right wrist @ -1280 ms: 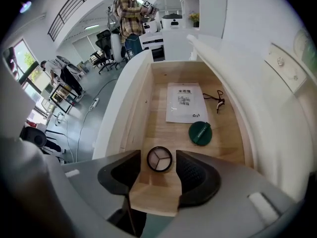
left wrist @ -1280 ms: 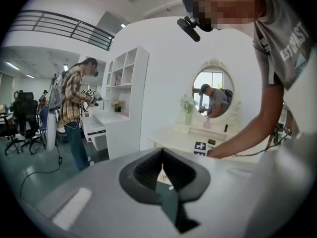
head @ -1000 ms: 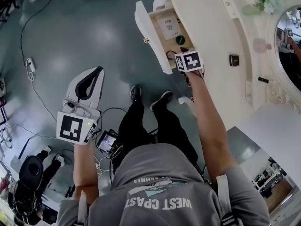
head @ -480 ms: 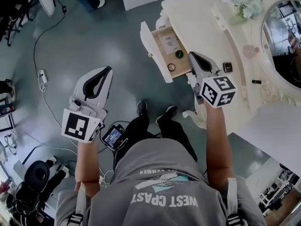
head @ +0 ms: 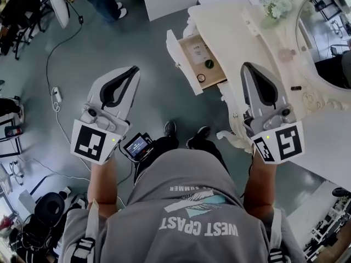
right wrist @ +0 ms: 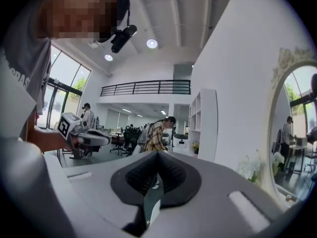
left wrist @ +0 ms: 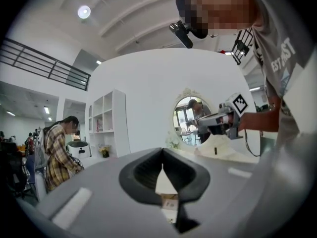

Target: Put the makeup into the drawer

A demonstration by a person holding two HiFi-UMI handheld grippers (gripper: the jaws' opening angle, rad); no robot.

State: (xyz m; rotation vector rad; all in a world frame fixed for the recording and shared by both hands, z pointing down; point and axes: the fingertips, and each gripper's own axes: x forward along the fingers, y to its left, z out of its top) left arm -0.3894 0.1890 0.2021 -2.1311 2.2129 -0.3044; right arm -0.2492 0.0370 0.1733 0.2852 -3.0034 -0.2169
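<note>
The cream vanity table has its drawer pulled open to the left. In the drawer lie a white card, a dark round makeup pot and a small ring-shaped piece. A small dark stick lies on the tabletop near the mirror. My right gripper is held level over the table's front edge beside the drawer, shut, with nothing in it. My left gripper hovers over the floor to the left of the drawer, also shut and empty.
An oval mirror and white flowers stand at the back of the table. Cables and a power strip lie on the floor at left. A small screen device sits by my feet. A person in a plaid shirt stands nearby.
My right gripper has risen out of the open drawer, swung from pointing down to level, and drawn back over the table edge. My left gripper has lifted too.
</note>
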